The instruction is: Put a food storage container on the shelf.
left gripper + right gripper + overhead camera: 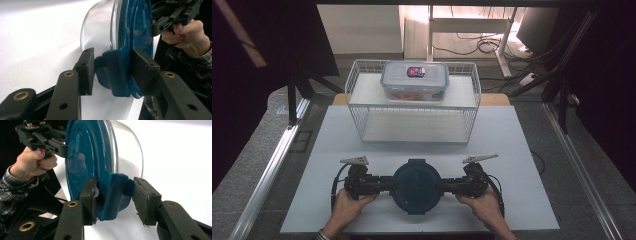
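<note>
While sitting low centre on the white counter [522, 150], blue-lidded glass bowl [417, 186], left hand-held gripper [384, 184] and right hand-held gripper [448, 187] half closed round its side latches, pads not quite clamped.

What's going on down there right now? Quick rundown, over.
Left gripper and right gripper straddle opposite latch tabs of the round blue-lidded container, not yet clamped. Container on the white mat. Nothing in the way.

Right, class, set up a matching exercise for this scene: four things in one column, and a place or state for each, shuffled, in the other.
Things:
1. round container with blue lid
2. rectangular lidded box
3. wire basket
4. left gripper

Places or states:
A. jaws either side of a lid clip
B. far end of the white board
C. near edge, between both grippers
D. on the basket's upper shelf

Pairs: 1-C, 2-D, 3-B, 4-A
</note>
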Action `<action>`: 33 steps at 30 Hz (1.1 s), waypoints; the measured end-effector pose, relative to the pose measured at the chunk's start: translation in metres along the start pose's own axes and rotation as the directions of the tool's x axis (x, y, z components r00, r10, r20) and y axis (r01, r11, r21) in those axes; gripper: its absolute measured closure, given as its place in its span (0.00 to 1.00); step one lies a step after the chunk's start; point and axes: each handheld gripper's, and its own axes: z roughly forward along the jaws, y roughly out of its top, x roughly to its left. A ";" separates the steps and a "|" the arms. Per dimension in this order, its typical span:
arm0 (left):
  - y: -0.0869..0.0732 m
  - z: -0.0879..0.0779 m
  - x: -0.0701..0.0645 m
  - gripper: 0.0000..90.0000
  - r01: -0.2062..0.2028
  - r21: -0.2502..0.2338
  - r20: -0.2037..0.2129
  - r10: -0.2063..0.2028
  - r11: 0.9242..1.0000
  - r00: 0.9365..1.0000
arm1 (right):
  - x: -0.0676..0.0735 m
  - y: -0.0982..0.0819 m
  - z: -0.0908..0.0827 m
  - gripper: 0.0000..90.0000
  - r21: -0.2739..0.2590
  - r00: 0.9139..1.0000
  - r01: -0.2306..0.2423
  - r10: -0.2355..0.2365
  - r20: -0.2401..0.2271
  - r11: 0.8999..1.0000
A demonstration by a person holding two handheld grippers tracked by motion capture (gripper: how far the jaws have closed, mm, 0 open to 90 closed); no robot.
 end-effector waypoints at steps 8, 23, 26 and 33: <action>0.003 0.000 -0.005 0.63 -0.007 -0.005 -0.029 0.007 1.000 1.000 | 0.005 -0.001 -0.002 0.63 -0.027 1.000 0.006 -0.005 0.023 1.000; 0.030 -0.008 -0.015 0.63 -0.063 -0.044 -0.065 0.060 0.997 0.996 | 0.013 0.019 -0.015 0.63 -0.103 0.994 0.098 -0.091 0.066 0.990; 0.036 -0.011 -0.018 0.63 -0.078 -0.048 -0.070 0.074 0.996 0.995 | 0.016 0.024 -0.018 0.63 -0.111 0.993 0.108 -0.101 0.068 0.988; 0.060 -0.017 -0.028 0.63 -0.109 -0.066 -0.085 0.104 0.992 0.991 | 0.021 0.043 -0.031 0.63 -0.140 0.988 0.143 -0.132 0.082 0.980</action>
